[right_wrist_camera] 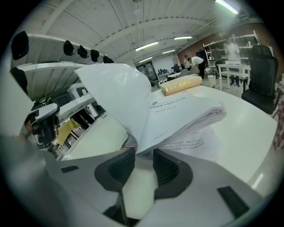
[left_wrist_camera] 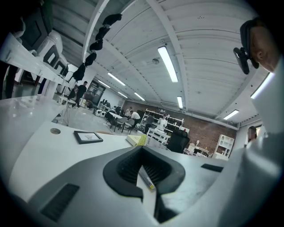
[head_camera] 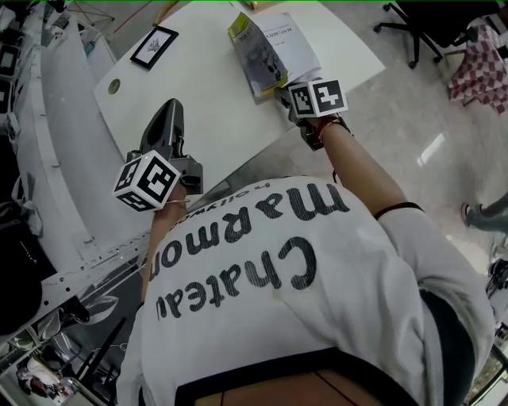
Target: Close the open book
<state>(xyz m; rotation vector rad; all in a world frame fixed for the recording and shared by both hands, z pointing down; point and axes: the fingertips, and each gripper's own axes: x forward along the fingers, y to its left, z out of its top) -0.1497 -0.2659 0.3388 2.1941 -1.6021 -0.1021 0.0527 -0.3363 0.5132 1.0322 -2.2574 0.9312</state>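
The book lies open on the white tabletop, near the far right edge as the head view shows it, right in front of the right claw. In the right gripper view one side of it is lifted and stands up at the left, and the thick block of pages fans out to the right. A yellow-green cover edge curls up at the book's far end.

The right claw is released. Its two dark ribbed pads stand apart with the book's near corner at their tips, and the pads are not pressing on the paper. The right marker cube sits just at the book's near edge.

The left claw is clenched on nothing, its tips meeting. It hangs over the near left part of the tabletop, well apart from the book, with its own marker cube toward the person.

The upper page carries a short printed heading, and the page under it has lines of dense print. Both are too small to read.

A black picture frame lies flat on the far left of the tabletop and holds a pale sheet with a small dark drawing. A round cable hole is set in the tabletop near it.

The person's white shirt bears large black letters, upside down in the head view, reading "Chatea" and "Marmon". Smaller letters above them are only partly legible.

A black office chair stands on the floor beyond the tabletop.
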